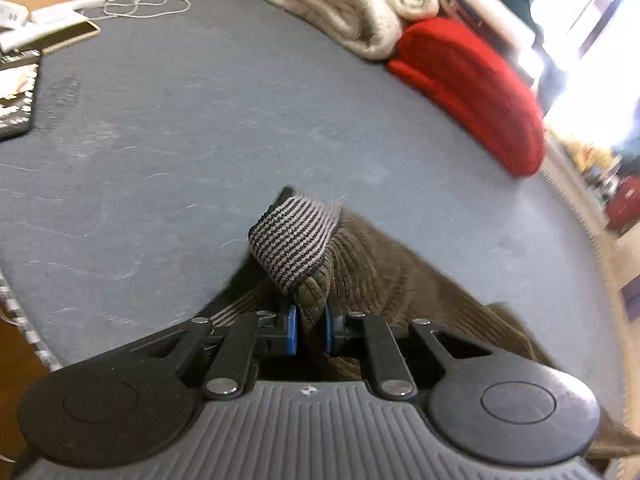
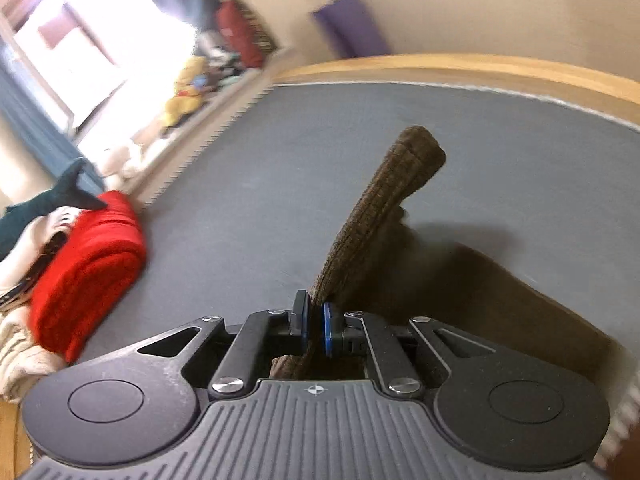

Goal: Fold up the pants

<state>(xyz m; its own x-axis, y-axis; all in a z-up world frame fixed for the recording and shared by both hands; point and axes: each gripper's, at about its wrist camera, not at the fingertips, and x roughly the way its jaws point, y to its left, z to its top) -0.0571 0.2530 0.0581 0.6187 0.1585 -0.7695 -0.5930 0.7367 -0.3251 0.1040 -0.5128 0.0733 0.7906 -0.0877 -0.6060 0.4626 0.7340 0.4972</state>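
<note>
Both sets of fingers are clenched on the brown ribbed corduroy pants (image 1: 360, 256): the left gripper (image 1: 311, 329) pinches the striped-lined waistband, the right gripper (image 2: 316, 326) a raised leg end. The garment hangs between them, low over the grey-blue bed (image 1: 168, 128), its long axis running hand to hand, so I judge the fold needs the two ends brought together.

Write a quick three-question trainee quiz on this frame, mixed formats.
1. True or false: the left gripper is shut on the pants near their striped band.
2. Multiple choice: what colour is the folded blanket at the edge of the mat? A) green B) red C) yellow
3. Fill in: the right gripper is shut on the brown ____.

Key: 1 true; 2 B; 3 pants
</note>
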